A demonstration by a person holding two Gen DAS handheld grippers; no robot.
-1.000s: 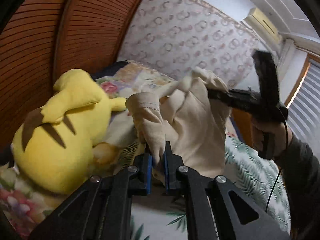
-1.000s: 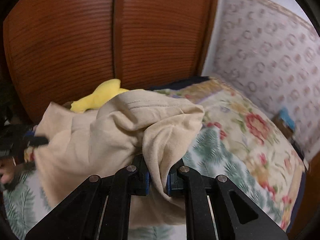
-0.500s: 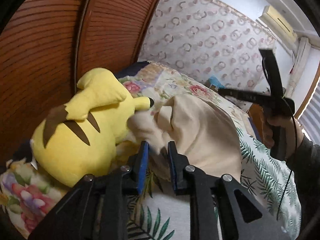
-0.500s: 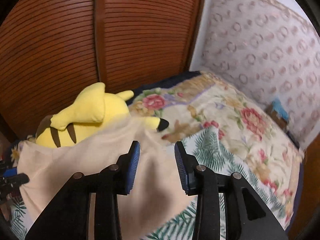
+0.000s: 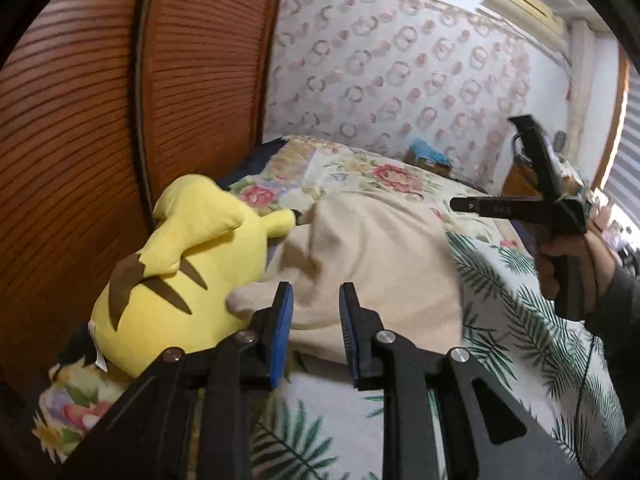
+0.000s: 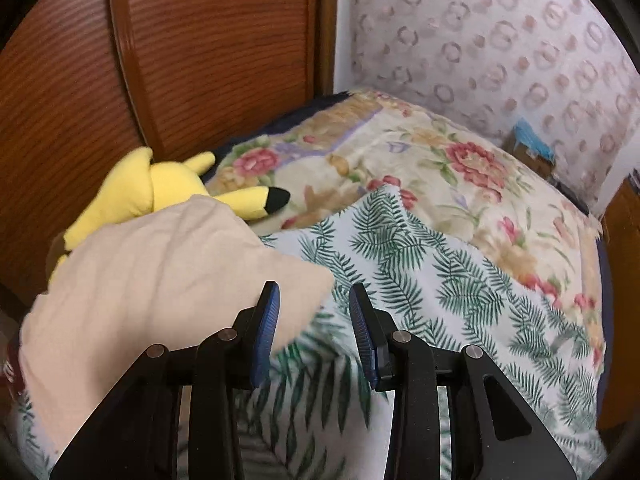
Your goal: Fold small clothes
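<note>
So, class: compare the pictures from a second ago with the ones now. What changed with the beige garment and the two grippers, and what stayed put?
Both grippers let go. The left gripper and right gripper had each pinched the lifted beige garment; their jaws have just been opening, and it has dropped onto the leaf-print sheet, partly against the yellow plush toy. Toy, floral quilt and sheet stayed.

Illumination is dim and warm. Daylight enters at the right edge of the left wrist view, through the window blind point(image 5: 630, 152). Both views show strong fisheye curvature with black corner vignetting. Motion blur softens the wooden slatted door point(image 6: 224, 40), the patterned wall point(image 6: 500, 40) and the beige garment point(image 6: 160, 280) edge. Shadows are soft.
</note>
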